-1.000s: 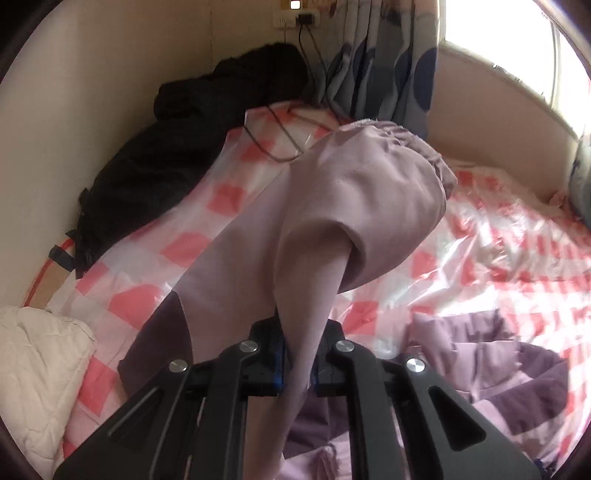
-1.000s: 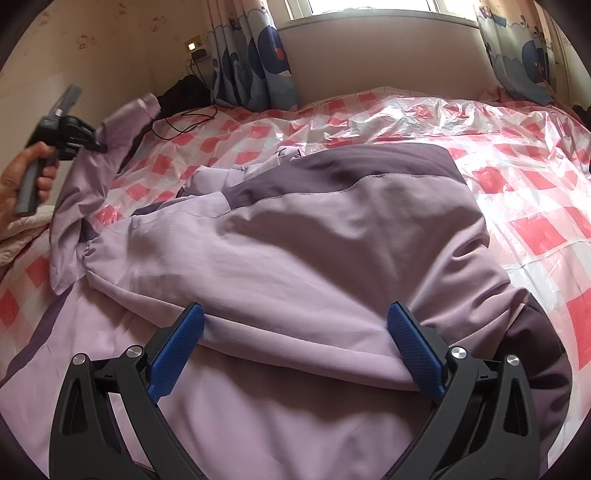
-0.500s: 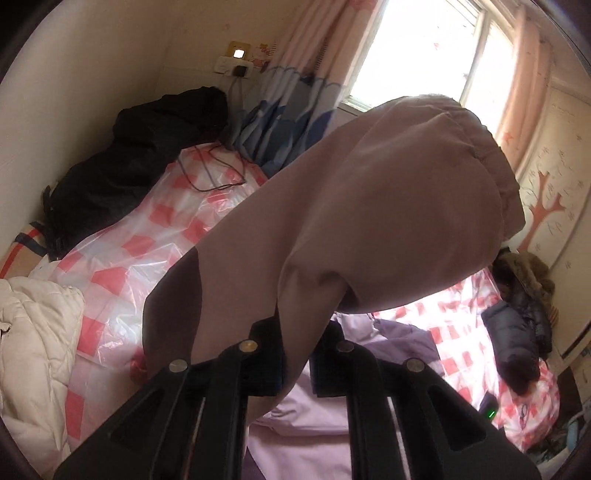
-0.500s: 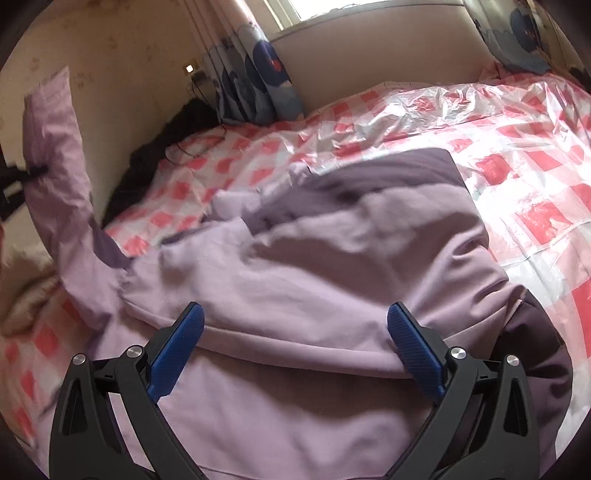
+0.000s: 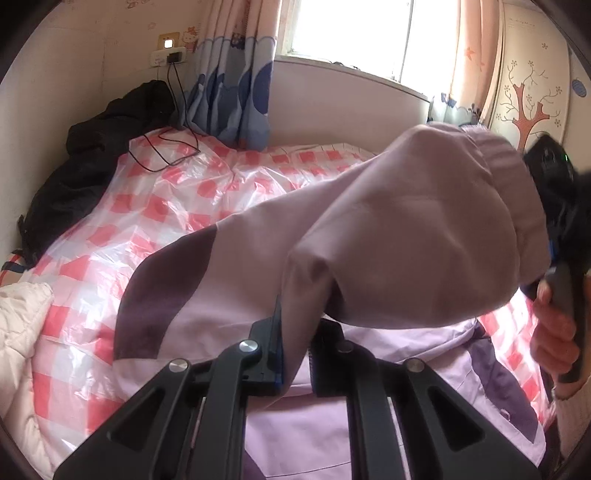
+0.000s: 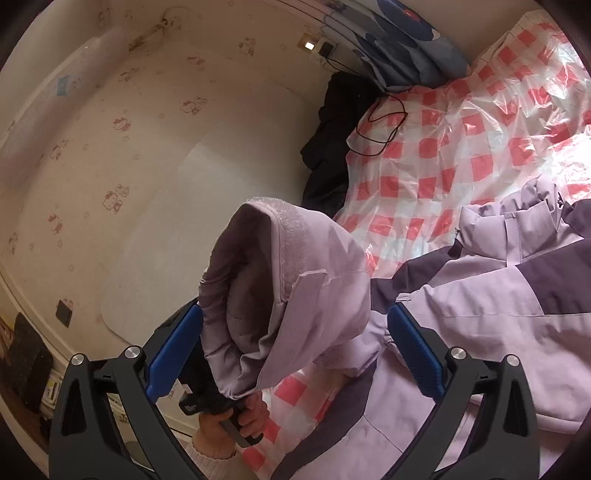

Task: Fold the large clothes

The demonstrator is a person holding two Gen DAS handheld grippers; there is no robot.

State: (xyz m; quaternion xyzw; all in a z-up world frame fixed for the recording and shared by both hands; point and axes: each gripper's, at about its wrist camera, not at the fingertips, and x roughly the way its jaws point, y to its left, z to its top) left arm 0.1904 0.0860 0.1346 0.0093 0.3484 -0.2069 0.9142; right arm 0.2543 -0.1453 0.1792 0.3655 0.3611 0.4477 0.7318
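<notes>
left view only: the left gripper (image 5: 295,347) has its jaws clamped together on a fold of the lilac jacket's sleeve (image 5: 406,236), which balloons up toward 2 o'clock; a bright window (image 5: 347,33) sits at 12 o'clock and the right hand (image 5: 554,332) grips a black handle at 3 o'clock.
right view only: the right gripper (image 6: 295,350) has its blue-padded jaws wide apart, nothing pressed between them; the sleeve's open cuff (image 6: 258,291) hangs in front, with the left hand (image 6: 236,424) below at 6 o'clock.
jacket (image 6: 498,332): smooth, puffy lilac fabric with dark purple panels, lying on the bed at 3 o'clock.
bed cover (image 5: 177,206): glossy crinkled plastic over red and white checks.
black clothing (image 5: 92,155): soft heap at 10 o'clock against the wall.
</notes>
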